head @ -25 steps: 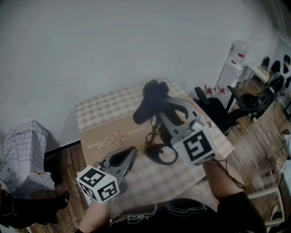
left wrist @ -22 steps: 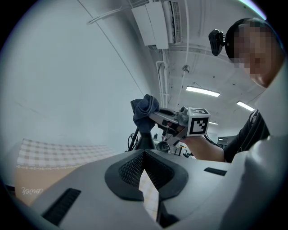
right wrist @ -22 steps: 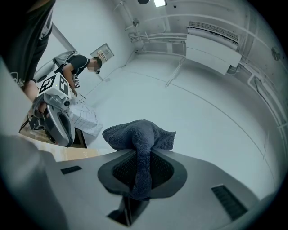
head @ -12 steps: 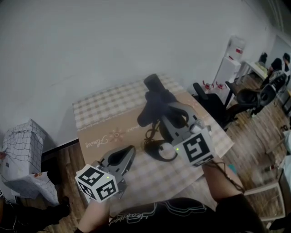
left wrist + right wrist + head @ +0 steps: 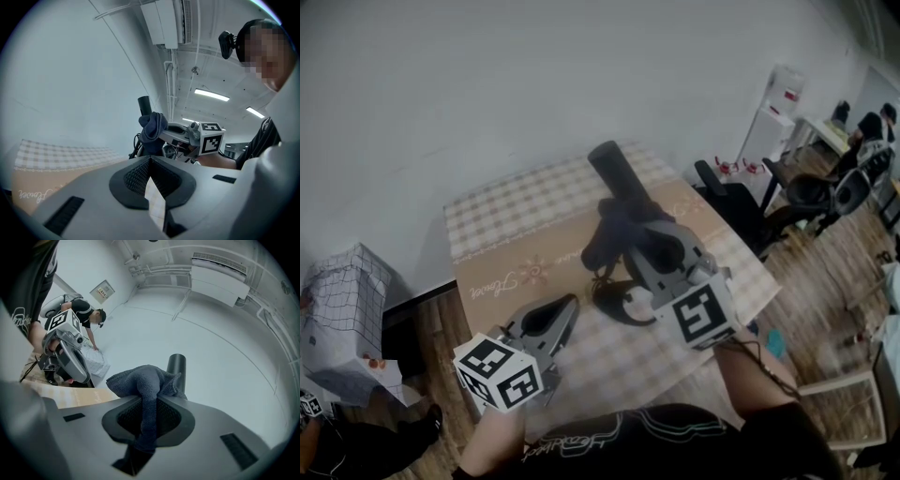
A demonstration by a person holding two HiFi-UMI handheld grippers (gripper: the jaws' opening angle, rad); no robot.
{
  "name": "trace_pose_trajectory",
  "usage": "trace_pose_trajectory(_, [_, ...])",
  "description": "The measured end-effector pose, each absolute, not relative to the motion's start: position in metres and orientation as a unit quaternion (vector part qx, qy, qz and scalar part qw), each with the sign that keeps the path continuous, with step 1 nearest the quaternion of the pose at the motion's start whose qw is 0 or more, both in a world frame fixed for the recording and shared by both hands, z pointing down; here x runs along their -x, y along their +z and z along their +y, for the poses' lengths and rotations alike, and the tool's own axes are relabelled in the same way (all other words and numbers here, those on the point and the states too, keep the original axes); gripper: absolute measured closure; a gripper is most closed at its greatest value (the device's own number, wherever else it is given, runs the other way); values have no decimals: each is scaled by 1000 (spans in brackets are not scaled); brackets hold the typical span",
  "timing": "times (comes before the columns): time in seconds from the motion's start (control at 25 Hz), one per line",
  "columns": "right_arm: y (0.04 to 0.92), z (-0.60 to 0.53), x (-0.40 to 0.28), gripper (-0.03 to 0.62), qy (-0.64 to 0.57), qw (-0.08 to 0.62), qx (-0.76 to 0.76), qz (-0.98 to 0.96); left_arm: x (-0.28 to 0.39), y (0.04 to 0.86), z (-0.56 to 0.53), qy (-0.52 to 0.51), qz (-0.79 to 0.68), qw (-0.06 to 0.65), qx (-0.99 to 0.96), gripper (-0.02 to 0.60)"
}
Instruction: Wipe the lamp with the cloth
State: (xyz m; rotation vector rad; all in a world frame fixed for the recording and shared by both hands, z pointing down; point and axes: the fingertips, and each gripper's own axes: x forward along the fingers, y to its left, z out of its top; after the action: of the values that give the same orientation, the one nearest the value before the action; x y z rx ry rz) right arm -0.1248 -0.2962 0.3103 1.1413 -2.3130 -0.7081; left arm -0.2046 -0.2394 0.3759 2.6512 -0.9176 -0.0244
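- Here, the right claw (image 5: 149,399) pinches the dark blue cloth (image 5: 136,380) against the black lamp (image 5: 176,365).
- The left claw (image 5: 150,160), closed and empty, hovers at the desk's (image 5: 502,220) 7 o'clock.

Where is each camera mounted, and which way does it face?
Head view: on the person's head, looking down at the table, left gripper and right gripper, forearms showing.
Left gripper view: rides the left gripper, faces along its shut jaws toward the lamp.
Right gripper view: rides the right gripper, faces along jaws shut on the cloth.
All three show lamp and cloth.
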Motion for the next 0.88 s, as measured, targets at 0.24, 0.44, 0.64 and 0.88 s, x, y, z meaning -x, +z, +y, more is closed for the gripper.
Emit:
trace_pose_trajectory(0.24, [331,-294,121,537,-244,243,-415,-842,207,377,-244,-9,-329,172,-928,581])
trace_pose_trajectory(0.44, [349,-290,120,537,-239,249,-417,-841,213,381,-244,-9,-339,170,-925,581])
trace_pose_trajectory(0.64, [365,-282,118,537,-232,261,-406,-844,212,382,-236,-6,-355,176,-918,581])
trace_pose_trajectory(0.88, [383,-273,117,537,-225,264,-386,-855,205,381,-225,-5,-368,177,-913,581])
